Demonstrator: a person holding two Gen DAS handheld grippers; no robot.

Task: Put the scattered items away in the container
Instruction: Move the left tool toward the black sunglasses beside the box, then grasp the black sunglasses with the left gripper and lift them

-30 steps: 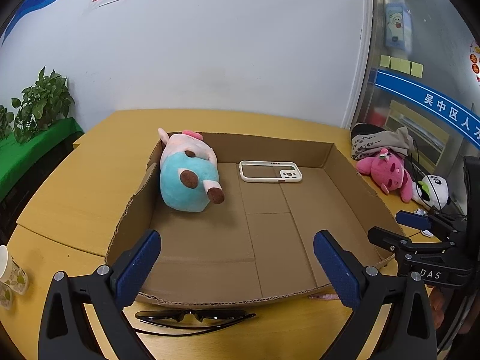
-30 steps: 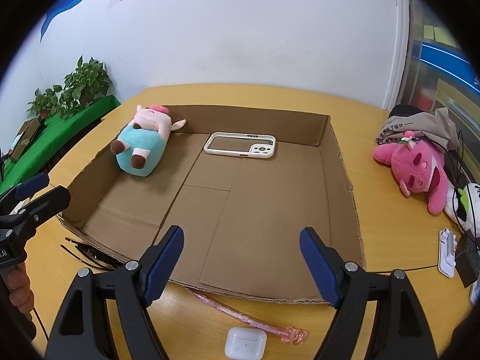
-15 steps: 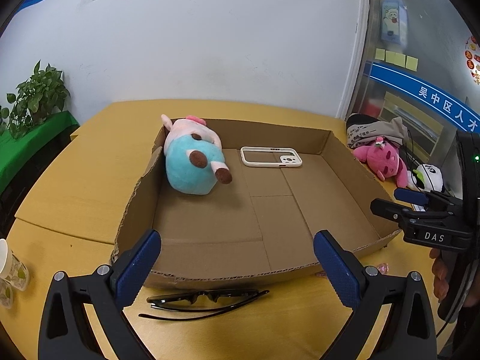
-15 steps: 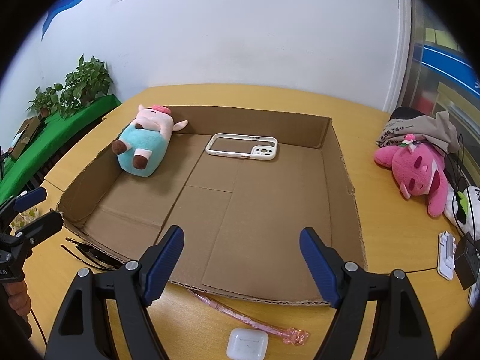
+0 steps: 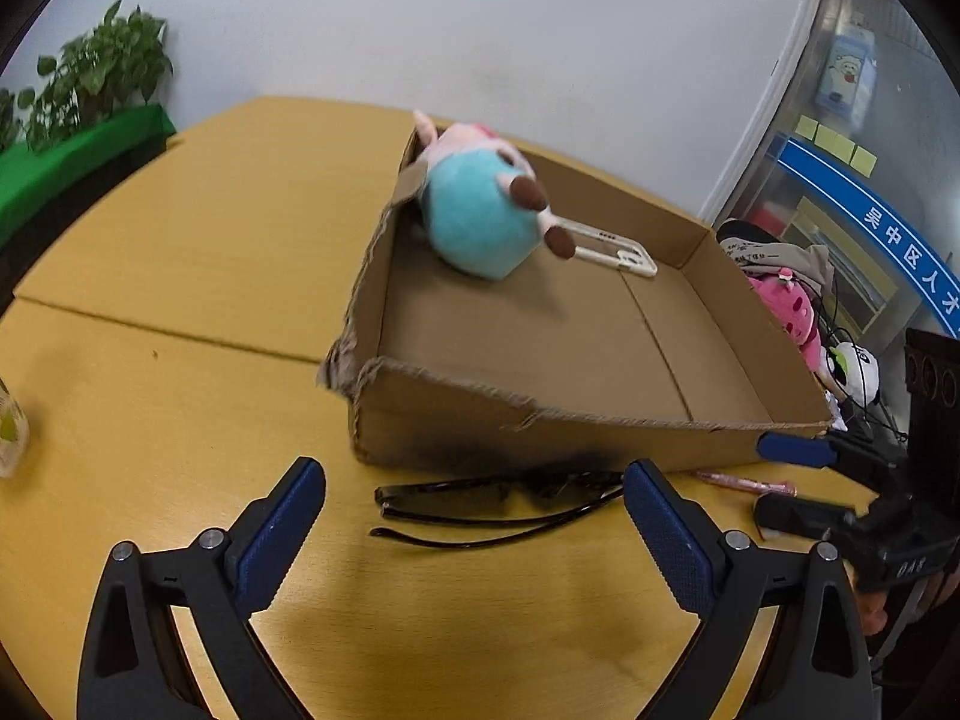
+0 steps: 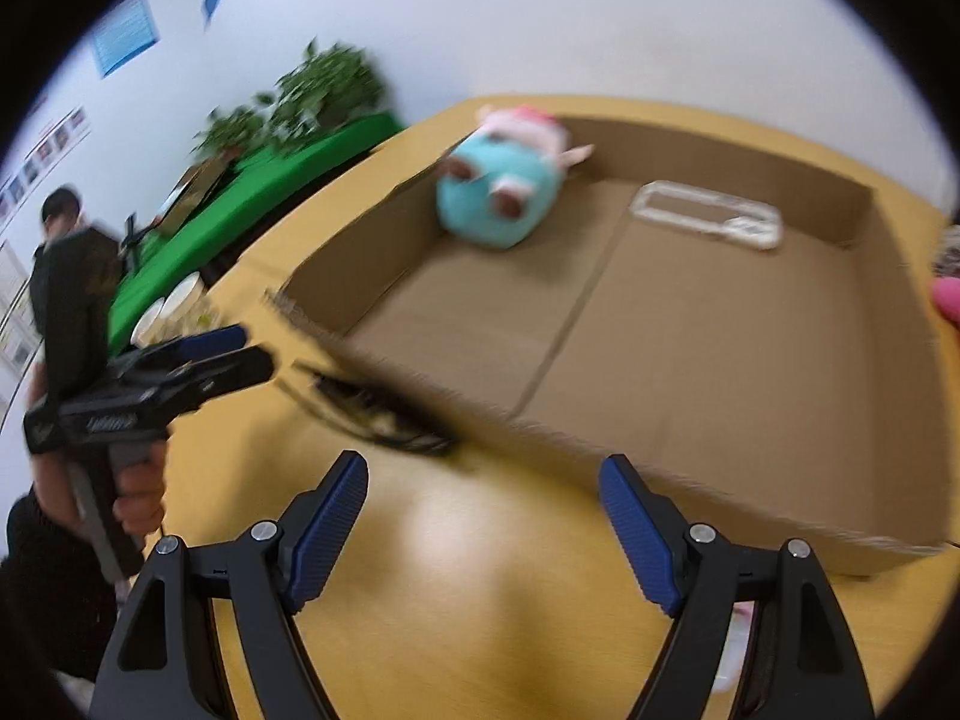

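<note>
The left hand-held gripper (image 5: 474,525) is hanging over the yellow wooden table (image 5: 180,252) with its blue-padded jaws standing wide and nothing between them. Just ahead of it, a pair of black-framed sunglasses (image 5: 498,495) is lying on the table, close against the near wall of the shallow brown cardboard box (image 5: 600,426).

The right hand-held gripper (image 6: 483,525) is also standing wide open and empty, pointing down at bare table just in front of the box's near wall. In the left wrist view it is showing at the right edge (image 5: 792,480), near the box's near right corner, with a thin pink stick-like item (image 5: 744,482) lying on the table beside it. The right wrist view is blurred, so the sunglasses (image 6: 384,420) are appearing there only as a dark smear along the box edge.

Inside the box, a plush toy with a turquoise body and pink head (image 5: 480,216) is lying in the far left corner, and a white phone case (image 5: 612,249) is lying flat on the box floor just beside it, near the far wall. Outside the box to the right, a pink plush toy (image 5: 786,306) and a black-and-white plush toy (image 5: 852,366) are resting on the table.

A bare hand (image 6: 141,489) is gripping the handle of the left hand-held gripper.
</note>
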